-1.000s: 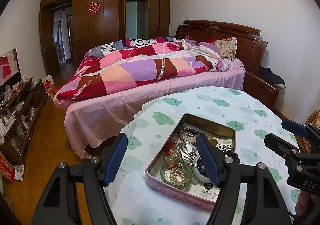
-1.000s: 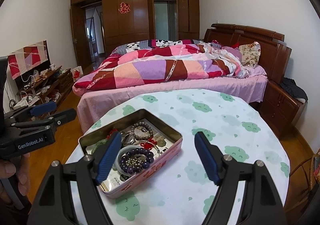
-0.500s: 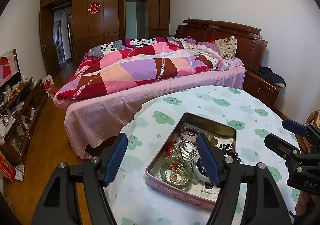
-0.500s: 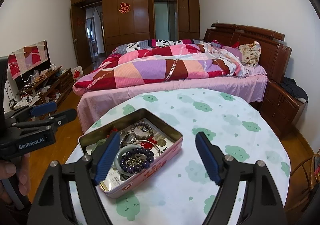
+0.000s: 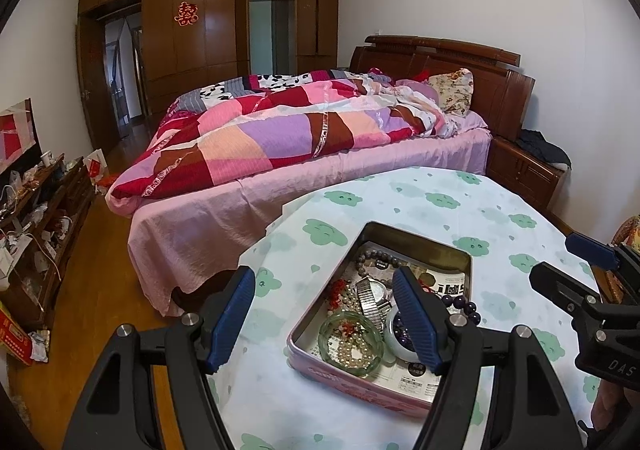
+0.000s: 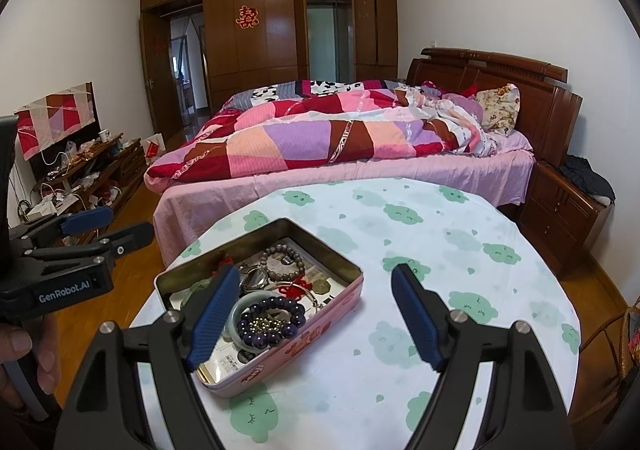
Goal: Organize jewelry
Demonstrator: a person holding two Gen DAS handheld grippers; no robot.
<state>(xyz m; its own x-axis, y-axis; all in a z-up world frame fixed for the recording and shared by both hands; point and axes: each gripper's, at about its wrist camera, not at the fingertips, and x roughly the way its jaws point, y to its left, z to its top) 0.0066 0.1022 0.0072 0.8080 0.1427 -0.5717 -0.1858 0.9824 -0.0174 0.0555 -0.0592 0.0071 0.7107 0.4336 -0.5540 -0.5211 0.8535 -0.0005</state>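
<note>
A bedroom is lying behind the work: a bed [image 6: 360, 153] under a patchwork quilt, dark wardrobes along the far wall. In front, a round tabletop [image 6: 460, 250] under a cloud-print cloth is carrying an open pink tin [image 6: 288, 354]. All the jewelry in sight is sitting inside that tin in a loose heap: a purple bead bracelet [image 6: 272, 320], a grey bead bracelet [image 6: 286, 264], a metal watch [image 5: 374, 296] and a green glass dish [image 5: 350, 342] holding pearls. Whether this heap is waiting to be sorted or has been gathered here for good, the scene is fitting both.

The left gripper [image 5: 324, 324] is hovering with its jaws spread wide and holding nothing; the right gripper [image 6: 316, 320] is doing the same. The tin is running corner-on to both, its long axis slanting away across the tabletop. The purple bracelet is lying just ahead of the right gripper, close beside its left jaw, so the right hand is looking the nearer for it; the dish and watch are sitting between the left jaws.
</note>
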